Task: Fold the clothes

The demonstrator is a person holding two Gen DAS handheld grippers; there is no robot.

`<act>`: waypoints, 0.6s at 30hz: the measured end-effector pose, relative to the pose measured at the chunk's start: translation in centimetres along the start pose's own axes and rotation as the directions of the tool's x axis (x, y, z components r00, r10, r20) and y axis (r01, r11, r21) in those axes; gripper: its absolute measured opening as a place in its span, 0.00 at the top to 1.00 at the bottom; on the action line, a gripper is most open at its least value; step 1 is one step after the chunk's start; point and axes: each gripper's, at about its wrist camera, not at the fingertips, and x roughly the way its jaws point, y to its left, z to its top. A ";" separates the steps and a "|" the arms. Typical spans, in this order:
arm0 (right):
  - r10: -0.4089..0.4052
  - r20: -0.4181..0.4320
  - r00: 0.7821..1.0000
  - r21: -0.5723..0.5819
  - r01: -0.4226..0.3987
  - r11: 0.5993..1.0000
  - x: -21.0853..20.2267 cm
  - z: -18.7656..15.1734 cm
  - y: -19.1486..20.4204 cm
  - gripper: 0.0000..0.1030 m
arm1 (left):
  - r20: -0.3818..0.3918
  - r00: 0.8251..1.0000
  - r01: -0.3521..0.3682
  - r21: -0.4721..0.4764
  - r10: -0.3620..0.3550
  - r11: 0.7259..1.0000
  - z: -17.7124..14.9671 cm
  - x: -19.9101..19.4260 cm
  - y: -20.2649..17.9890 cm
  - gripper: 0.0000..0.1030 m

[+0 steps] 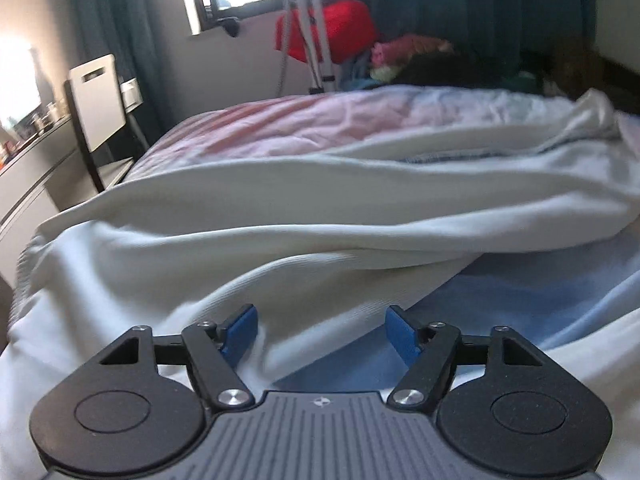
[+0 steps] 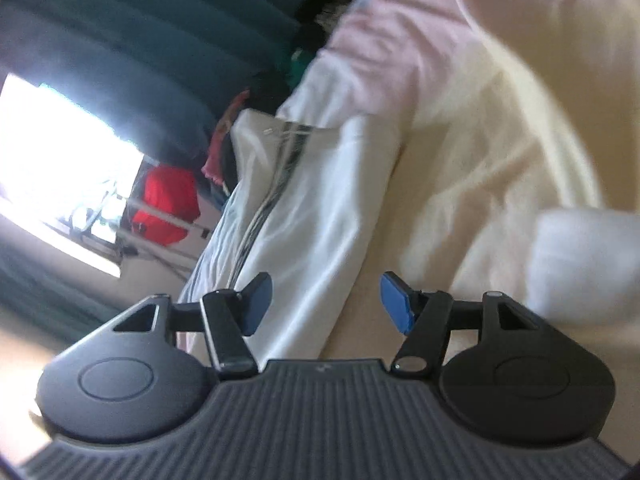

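A white garment (image 1: 304,208) lies in long loose folds across the bed, its ribbed hem at the left. My left gripper (image 1: 322,334) is open and empty, low over the near fold, with a fold edge between its blue pads. In the right wrist view, rolled sideways and blurred, the white garment (image 2: 492,168) fills the right side. My right gripper (image 2: 326,304) is open and empty just above the fabric, beside a folded white cloth (image 2: 320,216) with dark stripes.
The bed has a pink and light blue sheet (image 1: 320,120). A white chair (image 1: 98,100) and a desk (image 1: 32,160) stand at the left. A tripod (image 1: 308,40), a red bag (image 1: 344,32) and a heap of clothes (image 1: 408,60) lie beyond the bed, before dark curtains.
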 end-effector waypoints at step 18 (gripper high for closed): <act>-0.004 0.270 0.963 -0.172 0.053 0.984 -2.2 1.3 3.7 0.94 | 0.139 0.983 0.117 0.034 -0.121 0.993 0.0 -2.9 0.4 0.97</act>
